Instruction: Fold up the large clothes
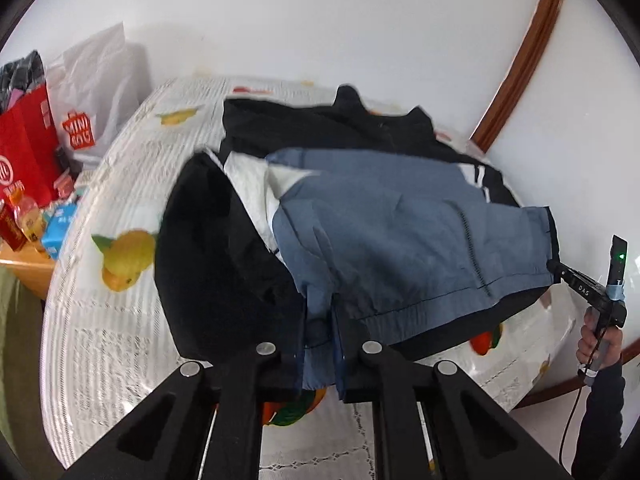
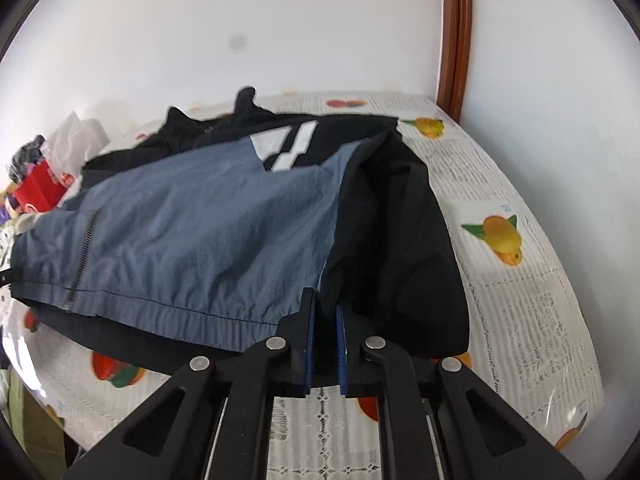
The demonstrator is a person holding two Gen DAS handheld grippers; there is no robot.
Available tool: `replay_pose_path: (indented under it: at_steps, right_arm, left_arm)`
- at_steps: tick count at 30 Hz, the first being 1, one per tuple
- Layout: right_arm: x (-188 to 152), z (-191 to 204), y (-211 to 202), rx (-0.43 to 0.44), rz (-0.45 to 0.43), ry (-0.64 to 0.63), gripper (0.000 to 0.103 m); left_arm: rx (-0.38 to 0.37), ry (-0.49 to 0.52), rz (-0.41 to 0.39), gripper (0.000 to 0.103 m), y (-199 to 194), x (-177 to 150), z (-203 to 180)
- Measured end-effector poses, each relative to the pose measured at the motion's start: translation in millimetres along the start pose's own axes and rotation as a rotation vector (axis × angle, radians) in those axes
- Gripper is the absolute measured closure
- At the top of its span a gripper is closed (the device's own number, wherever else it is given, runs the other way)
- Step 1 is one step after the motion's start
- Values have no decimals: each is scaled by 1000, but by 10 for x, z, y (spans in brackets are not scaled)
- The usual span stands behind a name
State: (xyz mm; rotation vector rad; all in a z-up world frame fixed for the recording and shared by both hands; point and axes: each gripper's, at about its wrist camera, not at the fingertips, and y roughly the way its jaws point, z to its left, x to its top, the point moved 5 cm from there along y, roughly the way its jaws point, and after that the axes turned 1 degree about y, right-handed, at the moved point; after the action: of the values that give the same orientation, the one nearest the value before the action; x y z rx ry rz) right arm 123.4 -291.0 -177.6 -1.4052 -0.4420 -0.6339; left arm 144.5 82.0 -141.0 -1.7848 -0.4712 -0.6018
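Note:
A large jacket (image 1: 400,224), blue-grey on the body with black sleeves and white stripes, lies on the table; it also shows in the right wrist view (image 2: 192,236). My left gripper (image 1: 319,320) is shut on the jacket's hem at one bottom corner, beside a black sleeve (image 1: 224,256). My right gripper (image 2: 326,304) is shut on the hem at the other bottom corner, where blue cloth meets the black sleeve (image 2: 400,248). In the left wrist view the right gripper (image 1: 554,270) grips the hem at far right. The hem is lifted slightly off the table.
The table carries a white lace cloth with fruit prints (image 1: 120,256) under clear plastic. A red bag (image 1: 24,148), a white shopping bag (image 1: 92,96) and small boxes stand at the left. A white wall and a brown door frame (image 2: 454,36) are behind.

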Motion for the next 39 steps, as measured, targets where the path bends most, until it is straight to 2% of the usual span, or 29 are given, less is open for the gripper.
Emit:
replay_pose_path:
  at_steps: [5, 8, 20, 26, 31, 34, 37, 39]
  right_arm:
    - [185, 9, -284, 67, -80, 22, 96]
    - [313, 5, -363, 74, -119, 32, 96]
    - [898, -14, -194, 90, -177, 83, 96]
    - [1126, -31, 16, 91, -170, 100, 96]
    - [1178, -84, 314, 64, -121, 117, 96]
    - [1144, -52, 449, 26, -90, 90, 90]
    - [1065, -23, 527, -24, -57, 42, 83]
    - [1001, -30, 536, -57, -31, 22, 72]
  left_arm:
    - [-6, 9, -71, 93, -188, 167, -27]
    - [-5, -13, -105, 93, -233, 289, 12]
    - [18, -40, -118, 93, -59, 703, 103]
    - [16, -47, -96, 92, 111, 895, 159]
    - [9, -60, -74, 89, 271, 988, 199]
    - [16, -57, -55, 86, 340, 985, 197]
    - [23, -58, -32, 77, 369, 923, 214]
    - [25, -57, -20, 71, 358, 871, 228]
